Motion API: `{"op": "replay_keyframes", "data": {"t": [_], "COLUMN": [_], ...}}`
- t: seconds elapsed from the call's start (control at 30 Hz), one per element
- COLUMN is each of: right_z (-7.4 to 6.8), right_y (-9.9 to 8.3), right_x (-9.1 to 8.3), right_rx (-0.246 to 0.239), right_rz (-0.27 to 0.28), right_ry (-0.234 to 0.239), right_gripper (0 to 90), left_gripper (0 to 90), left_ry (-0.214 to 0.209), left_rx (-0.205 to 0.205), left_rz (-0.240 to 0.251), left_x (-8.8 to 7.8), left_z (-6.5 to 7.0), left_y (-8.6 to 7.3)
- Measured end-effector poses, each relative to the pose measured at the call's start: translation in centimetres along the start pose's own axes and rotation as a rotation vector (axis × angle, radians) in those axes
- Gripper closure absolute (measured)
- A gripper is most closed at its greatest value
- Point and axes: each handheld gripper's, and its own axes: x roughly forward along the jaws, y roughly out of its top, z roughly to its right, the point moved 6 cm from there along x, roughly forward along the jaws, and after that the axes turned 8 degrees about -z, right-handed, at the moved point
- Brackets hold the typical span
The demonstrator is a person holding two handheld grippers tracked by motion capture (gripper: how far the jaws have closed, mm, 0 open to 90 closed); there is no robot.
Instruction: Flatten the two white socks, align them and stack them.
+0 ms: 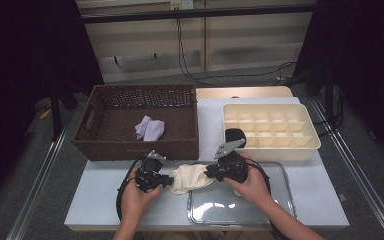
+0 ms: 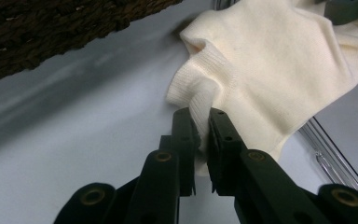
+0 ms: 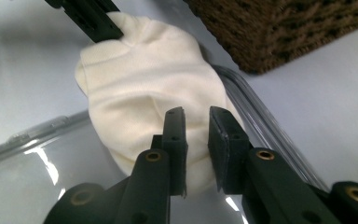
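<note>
Cream sock (image 1: 190, 177) lengthwise between grippers

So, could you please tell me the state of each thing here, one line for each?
Cream sock: bunched, lying across the edge of the clear tray, pinched at its cuff.
Left gripper: shut on the cream sock.
Right gripper: open, jaws apart above the sock.
Wicker basket: holds one crumpled lilac cloth.
Divided box: compartments empty.
Clear tray: lying flat on the table.

The high view looks forward and down over the white table (image 1: 105, 185); both gripper views sit close behind their jaws, sharing the cream knitted cloth (image 2: 270, 60) between the tongs
</note>
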Motion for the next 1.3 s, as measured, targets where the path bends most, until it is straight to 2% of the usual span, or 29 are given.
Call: {"op": "replay_keyframes", "data": {"t": [0.1, 0.2, 0.3, 0.37, 0.43, 0.57, 0.73, 0.87, 0.9, 1.0, 1.03, 1.13, 1.3], "right_z": [0.4, 0.6, 0.6, 0.6, 0.6, 0.5, 0.1, -0.5, -0.7, -1.0, -1.1, -1.0, -1.0], "right_y": [-0.6, -1.2, -1.4, -1.4, -1.3, -0.4, 0.8, 1.2, 1.1, 0.3, 0.2, 0.2, 0.4], "right_x": [-0.4, -0.6, -0.5, -0.6, -0.7, -1.5, -2.0, -1.1, -0.7, 0.8, 1.1, 1.1, 1.2], "right_rx": [0.007, 0.002, 0.010, 0.010, 0.011, 0.025, 0.012, -0.011, -0.012, -0.017, -0.015, -0.019, -0.010], "right_rz": [0.004, -0.023, -0.012, -0.015, -0.005, 0.038, 0.069, 0.048, 0.041, -0.006, 0.007, -0.002, -0.008], "right_ry": [-0.009, -0.010, -0.001, -0.011, -0.014, -0.036, -0.029, -0.008, 0.010, 0.016, 0.015, 0.006, 0.017], "right_gripper": [82.0, 88.4, 88.6, 88.5, 86.2, 75.1, 73.3, 73.4, 73.4, 74.1, 75.6, 88.3, 90.0], "left_gripper": [82.3, 82.3, 82.3, 82.3, 82.2, 82.2, 82.2, 82.2, 82.2, 82.2, 82.2, 82.2, 82.2], "left_ry": [0.000, 0.001, -0.002, -0.009, -0.012, -0.010, -0.007, -0.006, -0.006, -0.007, -0.007, -0.003, -0.019], "left_rx": [-0.002, -0.003, -0.004, -0.009, -0.012, -0.011, -0.007, -0.008, -0.006, -0.004, -0.004, -0.006, -0.016], "left_rz": [0.000, 0.001, 0.002, 0.009, 0.009, 0.006, 0.002, 0.004, 0.003, 0.001, 0.001, 0.003, 0.014], "left_x": [0.0, 0.0, 0.0, 0.0, 0.0, 0.0, 0.0, 0.0, 0.0, 0.0, 0.0, 0.0, -0.4], "left_z": [0.0, 0.0, 0.0, -0.1, -0.1, -0.1, -0.1, 0.0, -0.1, 0.0, 0.0, 0.0, 0.1], "left_y": [0.0, 0.0, 0.0, -0.1, -0.1, -0.1, 0.0, 0.0, 0.0, -0.1, -0.1, 0.0, 0.1]}}
